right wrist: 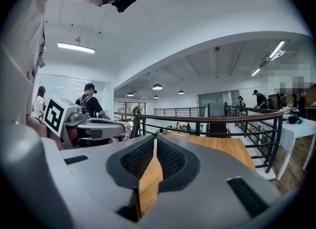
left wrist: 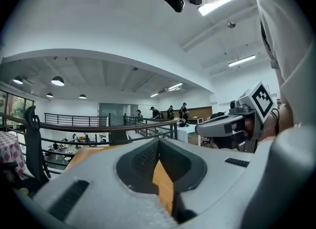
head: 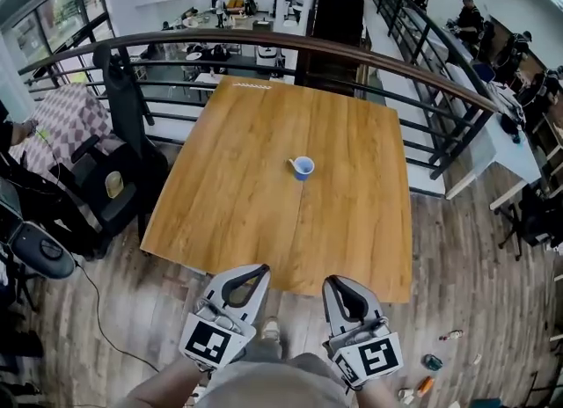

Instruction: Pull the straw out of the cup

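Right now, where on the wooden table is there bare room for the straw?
The square wooden table is bare all round the small blue cup holding the white straw: broad patches left, right and toward the near edge. Nowhere is crowded.

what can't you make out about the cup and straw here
Cup, head view: too small to show its contents.
Straw, head view: lower end hidden inside the cup.
Left gripper view: no cup in sight; left hand-held gripper fills the lower frame.
Right gripper view: same, behind right hand-held gripper.
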{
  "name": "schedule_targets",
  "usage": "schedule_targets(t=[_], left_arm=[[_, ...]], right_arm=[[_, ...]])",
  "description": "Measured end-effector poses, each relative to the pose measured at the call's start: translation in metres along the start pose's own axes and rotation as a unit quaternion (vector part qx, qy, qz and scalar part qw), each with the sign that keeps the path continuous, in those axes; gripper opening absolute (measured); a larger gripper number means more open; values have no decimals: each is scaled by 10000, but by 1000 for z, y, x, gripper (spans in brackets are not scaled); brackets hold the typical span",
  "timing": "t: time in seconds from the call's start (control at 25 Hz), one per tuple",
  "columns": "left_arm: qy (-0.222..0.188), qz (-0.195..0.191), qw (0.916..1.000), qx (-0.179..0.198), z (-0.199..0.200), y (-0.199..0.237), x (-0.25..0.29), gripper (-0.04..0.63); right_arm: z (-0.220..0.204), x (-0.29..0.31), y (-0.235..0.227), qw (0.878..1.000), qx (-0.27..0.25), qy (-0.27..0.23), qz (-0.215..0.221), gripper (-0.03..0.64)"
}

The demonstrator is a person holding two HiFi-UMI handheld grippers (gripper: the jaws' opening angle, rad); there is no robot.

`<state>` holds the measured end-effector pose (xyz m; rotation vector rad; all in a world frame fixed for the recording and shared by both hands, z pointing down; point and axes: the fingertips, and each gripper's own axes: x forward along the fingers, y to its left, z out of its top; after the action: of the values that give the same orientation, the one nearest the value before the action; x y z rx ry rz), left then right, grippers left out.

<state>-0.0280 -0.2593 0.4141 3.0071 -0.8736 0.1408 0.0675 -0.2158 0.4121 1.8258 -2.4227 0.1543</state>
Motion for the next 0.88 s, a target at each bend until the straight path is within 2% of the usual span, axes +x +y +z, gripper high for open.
schedule_targets(t=[0.4,0.88], left_arm=[[-94,286,9994,-171,17,29,4,14],[-89,645,9978,-106,24,26,36,14]], right_arm=[[21,32,-4,9998,-114,75,167,31],[17,39,-39,9989,-49,4,473,32]])
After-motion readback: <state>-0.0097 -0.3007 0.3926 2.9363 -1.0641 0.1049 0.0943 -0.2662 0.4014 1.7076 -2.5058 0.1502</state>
